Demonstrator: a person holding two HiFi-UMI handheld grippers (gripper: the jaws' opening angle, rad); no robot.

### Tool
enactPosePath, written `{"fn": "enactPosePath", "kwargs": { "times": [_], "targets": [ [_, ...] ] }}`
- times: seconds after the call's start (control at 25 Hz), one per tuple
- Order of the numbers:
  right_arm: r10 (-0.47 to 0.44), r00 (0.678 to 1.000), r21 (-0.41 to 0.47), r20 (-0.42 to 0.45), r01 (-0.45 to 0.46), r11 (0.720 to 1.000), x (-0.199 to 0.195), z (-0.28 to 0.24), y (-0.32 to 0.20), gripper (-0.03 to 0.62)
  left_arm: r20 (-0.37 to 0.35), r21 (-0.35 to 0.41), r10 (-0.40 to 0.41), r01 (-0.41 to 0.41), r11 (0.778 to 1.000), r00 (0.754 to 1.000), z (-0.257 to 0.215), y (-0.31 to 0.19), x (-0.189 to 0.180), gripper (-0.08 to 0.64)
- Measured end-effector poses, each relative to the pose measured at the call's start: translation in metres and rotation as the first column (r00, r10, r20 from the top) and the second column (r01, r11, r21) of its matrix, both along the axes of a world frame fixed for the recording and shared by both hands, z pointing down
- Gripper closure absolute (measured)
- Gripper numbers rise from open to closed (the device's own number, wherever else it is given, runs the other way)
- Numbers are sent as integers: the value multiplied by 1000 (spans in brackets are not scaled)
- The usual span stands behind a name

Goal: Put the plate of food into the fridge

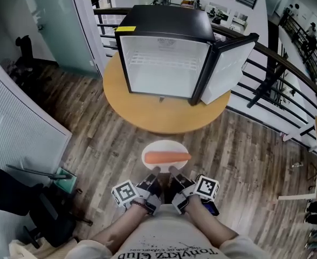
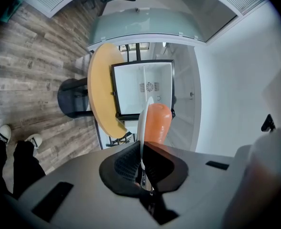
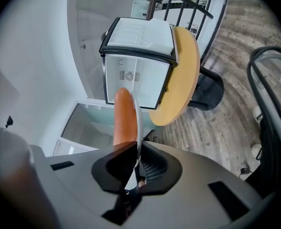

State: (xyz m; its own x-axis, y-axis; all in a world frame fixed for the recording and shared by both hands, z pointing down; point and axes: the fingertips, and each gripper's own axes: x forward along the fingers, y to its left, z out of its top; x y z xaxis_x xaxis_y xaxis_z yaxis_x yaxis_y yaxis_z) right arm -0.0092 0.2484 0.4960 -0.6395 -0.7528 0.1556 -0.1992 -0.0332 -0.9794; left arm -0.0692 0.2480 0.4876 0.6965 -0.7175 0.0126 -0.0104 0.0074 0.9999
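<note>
A white plate (image 1: pixel 155 151) carrying an orange carrot (image 1: pixel 166 157) hangs over the wood floor, short of the table. My left gripper (image 1: pixel 154 170) is shut on the plate's near rim, and my right gripper (image 1: pixel 173 170) is shut on the same rim beside it. In the left gripper view the plate (image 2: pixel 143 123) stands edge-on between the jaws with the carrot (image 2: pixel 157 123) to its right. The right gripper view has the plate (image 3: pixel 137 123) edge-on too, carrot (image 3: pixel 123 118) to its left. Ahead, the small black fridge (image 1: pixel 164 47) stands open on the table, its inside white and bare.
The fridge door (image 1: pixel 227 66) swings out to the right. The round yellow-wood table (image 1: pixel 164 115) stands on a dark pedestal (image 3: pixel 208 88). A black railing (image 1: pixel 288 74) runs behind and to the right. An office chair (image 1: pixel 23 198) sits at the lower left.
</note>
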Motion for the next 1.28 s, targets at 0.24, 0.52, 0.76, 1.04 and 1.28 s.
{"fn": "enactPosePath", "kwargs": {
  "times": [0.24,0.52,0.76,1.04,1.28],
  "targets": [
    [9,999,-37,31,-8,999,4,13,-27,552,0,-24,-2,2,1000,1000,12,-28,6,528],
    [-35,999,-51,1,35,998,17,23,-102,552,16,-26,-27,28,999,999,20,-101,16,528],
    [-78,997,-46,-4,78,996,36,15,-173,552,5,-25,-61,61,998,998,16,-169,36,528],
    [-126,992,-67,7,126,990,56,16,-225,552,16,-30,-104,105,994,994,16,-220,57,528],
    [-156,988,-79,14,157,984,57,19,-247,552,33,-51,-129,130,990,991,21,-240,57,528]
  ]
}}
